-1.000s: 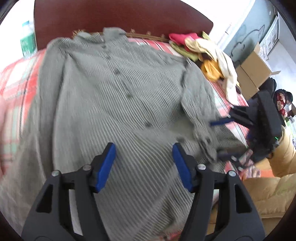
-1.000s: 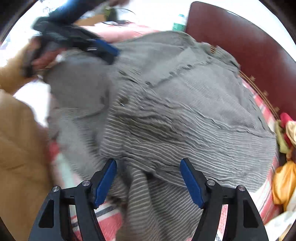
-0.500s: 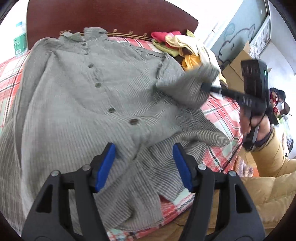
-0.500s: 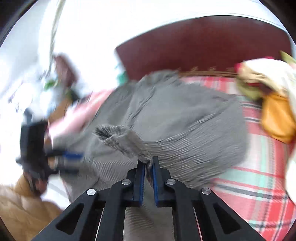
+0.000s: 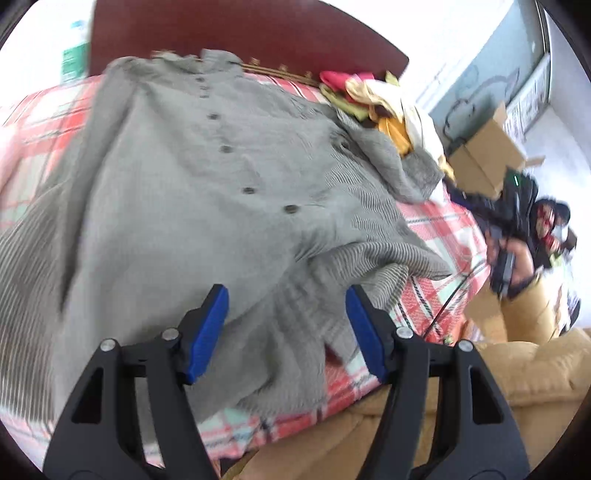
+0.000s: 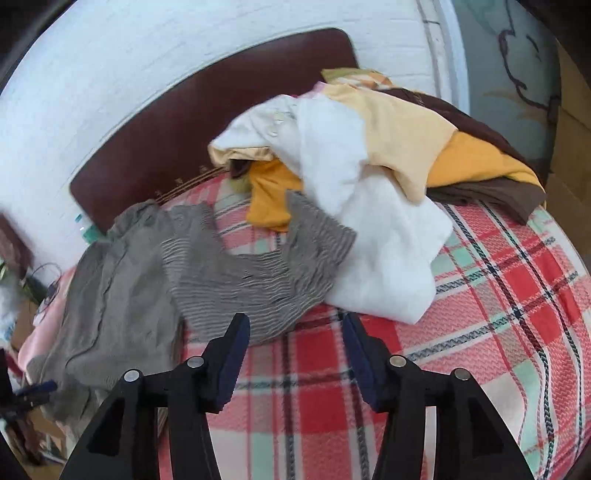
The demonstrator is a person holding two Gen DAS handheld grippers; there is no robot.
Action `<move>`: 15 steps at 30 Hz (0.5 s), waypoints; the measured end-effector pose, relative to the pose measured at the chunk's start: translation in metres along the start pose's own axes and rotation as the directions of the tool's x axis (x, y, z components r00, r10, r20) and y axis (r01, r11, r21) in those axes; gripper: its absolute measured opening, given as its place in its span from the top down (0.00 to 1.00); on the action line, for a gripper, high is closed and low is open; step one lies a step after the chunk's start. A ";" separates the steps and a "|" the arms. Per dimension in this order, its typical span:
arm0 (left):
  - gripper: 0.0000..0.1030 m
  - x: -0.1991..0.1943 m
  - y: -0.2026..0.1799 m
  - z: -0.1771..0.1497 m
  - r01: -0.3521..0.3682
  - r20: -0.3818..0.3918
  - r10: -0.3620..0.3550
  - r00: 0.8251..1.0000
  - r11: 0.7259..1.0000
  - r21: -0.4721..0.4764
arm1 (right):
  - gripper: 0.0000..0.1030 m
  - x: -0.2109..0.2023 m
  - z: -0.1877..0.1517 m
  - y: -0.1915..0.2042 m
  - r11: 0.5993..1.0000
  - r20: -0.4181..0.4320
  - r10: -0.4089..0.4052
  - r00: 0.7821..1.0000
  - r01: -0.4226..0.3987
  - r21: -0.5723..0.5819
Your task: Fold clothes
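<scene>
**Grey shirt spread on plaid bed, both grippers empty**

Left gripper (image 5: 286,325) jaws spread wide, nothing between them, hovering over the shirt's hem area. Right gripper (image 6: 293,354) also spread, empty, above bare plaid blanket (image 6: 480,332); open blanket runs from 3 to 6 o'clock in the right wrist view. Near bed edge at 5 o'clock in the left wrist view, tan jacket (image 5: 517,384) just past it.

Clothes pile (image 6: 369,166) (white, yellow, orange, brown) sits at 12–1 o'clock in the right view, touching the shirt sleeve (image 6: 306,236). Dark red headboard (image 5: 240,33) at 12 o'clock behind the collar. Cardboard box (image 5: 487,155) at 2 o'clock, off the bed. Green bottle (image 5: 74,55) at 11 o'clock.

Grey striped shirt (image 5: 184,184) lies front up, buttons showing. Long axis runs 12 to 6 o'clock in the left view, collar toward headboard, hem toward the near edge. Right-side sleeve thrown out toward the pile.
</scene>
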State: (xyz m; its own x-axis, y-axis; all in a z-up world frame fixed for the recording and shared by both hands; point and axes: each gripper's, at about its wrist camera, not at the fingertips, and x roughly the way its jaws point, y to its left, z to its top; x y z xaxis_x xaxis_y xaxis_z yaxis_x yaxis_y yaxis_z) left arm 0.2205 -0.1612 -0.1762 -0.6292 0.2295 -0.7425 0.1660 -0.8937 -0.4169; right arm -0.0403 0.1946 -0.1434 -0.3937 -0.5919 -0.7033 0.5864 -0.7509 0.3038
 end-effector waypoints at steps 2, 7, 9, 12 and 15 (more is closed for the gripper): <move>0.35 -0.014 0.016 -0.013 0.018 0.019 -0.017 1.000 0.999 -0.046 | 0.36 -0.014 -0.017 0.023 0.983 -0.020 0.175 0.984 -0.176 -0.056; 0.34 -0.049 0.058 -0.044 0.066 0.070 -0.055 0.996 0.985 -0.158 | 0.24 -0.005 -0.072 0.068 0.889 -0.229 0.431 0.873 -0.454 -0.056; 0.31 -0.062 0.073 -0.058 0.096 0.093 -0.078 0.993 0.976 -0.197 | 0.24 0.012 -0.093 0.079 0.882 -0.293 0.451 0.843 -0.471 0.002; 0.19 -0.077 0.089 -0.081 0.114 0.124 -0.087 0.988 0.965 -0.234 | 0.22 0.030 -0.107 0.088 0.836 -0.278 0.545 0.791 -0.537 0.113; 0.19 -0.074 0.103 -0.091 0.117 0.133 -0.083 0.988 0.954 -0.275 | 0.20 0.045 -0.105 0.105 0.802 -0.226 0.596 0.770 -0.581 0.137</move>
State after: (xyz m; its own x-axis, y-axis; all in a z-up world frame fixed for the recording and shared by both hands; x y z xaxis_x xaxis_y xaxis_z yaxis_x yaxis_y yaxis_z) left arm 0.3536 -0.2349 -0.2119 -0.7363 0.2491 -0.6292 0.2936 -0.7201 -0.6287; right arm 0.0780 0.1196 -0.2106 0.2067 -0.8373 -0.5062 0.6025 -0.2987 0.7401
